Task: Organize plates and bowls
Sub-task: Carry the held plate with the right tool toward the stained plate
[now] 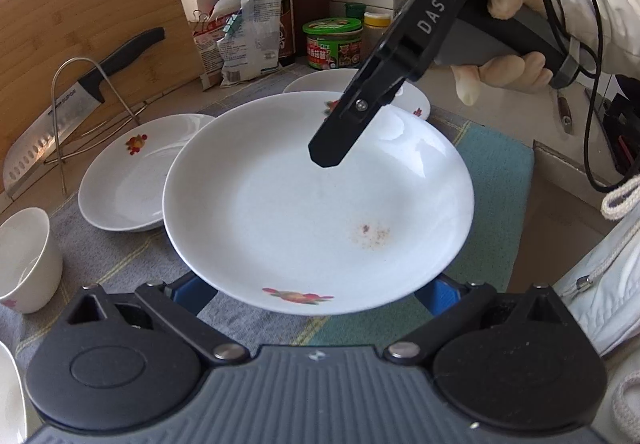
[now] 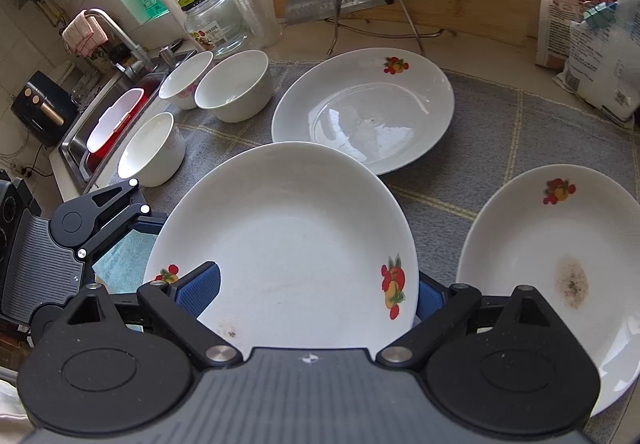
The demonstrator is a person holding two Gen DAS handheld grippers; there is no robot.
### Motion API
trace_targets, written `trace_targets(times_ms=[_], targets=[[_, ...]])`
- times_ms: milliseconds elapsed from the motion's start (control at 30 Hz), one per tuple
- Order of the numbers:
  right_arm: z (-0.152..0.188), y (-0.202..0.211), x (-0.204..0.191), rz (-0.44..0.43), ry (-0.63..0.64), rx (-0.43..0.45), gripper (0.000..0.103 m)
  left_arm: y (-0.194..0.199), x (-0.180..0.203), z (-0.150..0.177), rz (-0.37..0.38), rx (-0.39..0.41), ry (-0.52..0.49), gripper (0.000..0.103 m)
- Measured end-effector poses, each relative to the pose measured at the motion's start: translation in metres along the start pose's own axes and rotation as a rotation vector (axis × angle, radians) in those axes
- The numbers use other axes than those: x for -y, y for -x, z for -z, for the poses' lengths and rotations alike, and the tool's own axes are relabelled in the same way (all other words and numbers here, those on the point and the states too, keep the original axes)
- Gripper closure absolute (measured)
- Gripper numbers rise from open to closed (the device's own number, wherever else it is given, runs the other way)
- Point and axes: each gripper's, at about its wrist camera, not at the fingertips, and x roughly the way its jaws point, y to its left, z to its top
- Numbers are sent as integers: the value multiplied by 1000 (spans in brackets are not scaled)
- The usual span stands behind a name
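Both grippers are sharing one white round fruit-printed plate (image 2: 288,236): right gripper (image 2: 316,294) is straddling its rim with blue pads wide apart, left gripper (image 1: 316,294) likewise opposite. Beyond, two matching plates (image 2: 362,108) and three white bowls (image 2: 234,84) are resting on grey cloth (image 2: 500,132).

Held plate (image 1: 320,204) hiding left fingers, bowl (image 1: 24,260) cropped by edge

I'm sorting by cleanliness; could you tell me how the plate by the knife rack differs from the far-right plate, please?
The plate by the knife rack has only a faint speck at its centre; the far-right plate bears a large brown-black stain. The rack plate lies farther back, the far-right plate nearer the camera. Both are white with a fruit motif, on the grey cloth.
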Motion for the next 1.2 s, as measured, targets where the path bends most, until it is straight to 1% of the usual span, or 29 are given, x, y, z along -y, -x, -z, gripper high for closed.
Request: trace_targets(times_ms=[433, 733, 1200], targets=[[13, 29, 45, 38, -43, 37, 4, -39, 16, -30, 44, 9, -25, 1], [15, 43, 71, 59, -68, 59, 4, -60, 18, -49, 64, 11, -52, 1], [19, 49, 102, 83, -101, 74, 4, -88, 16, -66, 90, -5, -66, 1]])
